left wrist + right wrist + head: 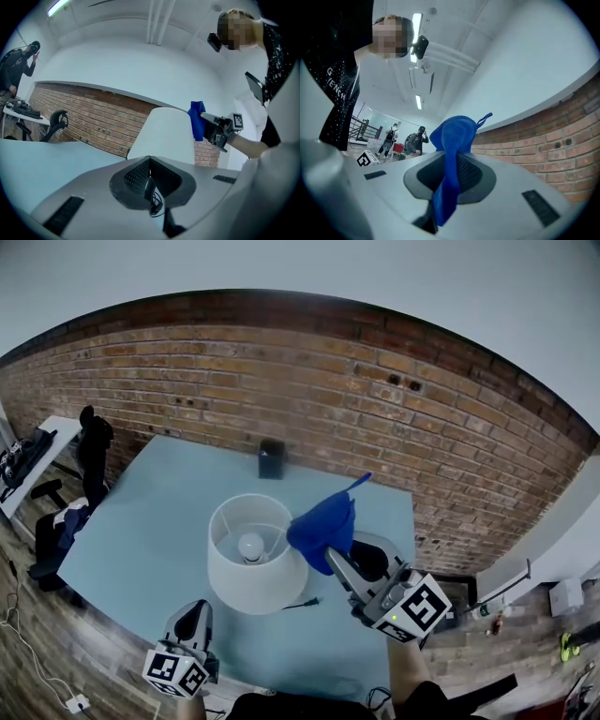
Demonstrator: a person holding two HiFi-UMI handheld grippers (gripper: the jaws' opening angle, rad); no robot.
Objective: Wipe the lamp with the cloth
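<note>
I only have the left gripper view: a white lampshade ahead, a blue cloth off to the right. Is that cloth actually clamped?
Observer: Yes; the right gripper view shows the right gripper with its jaws shut on the blue cloth, which bunches above them.
Operator: What is behind the lamp?
Observer: In the head view, a small black box stands on the pale blue table near the brick wall.
Operator: Bulb fitted?
Observer: Yes, a white bulb shows inside the white lampshade through its open top.

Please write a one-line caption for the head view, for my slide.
Right gripper holds a blue cloth beside the white lamp on a pale table; left gripper is shut, empty.
</note>
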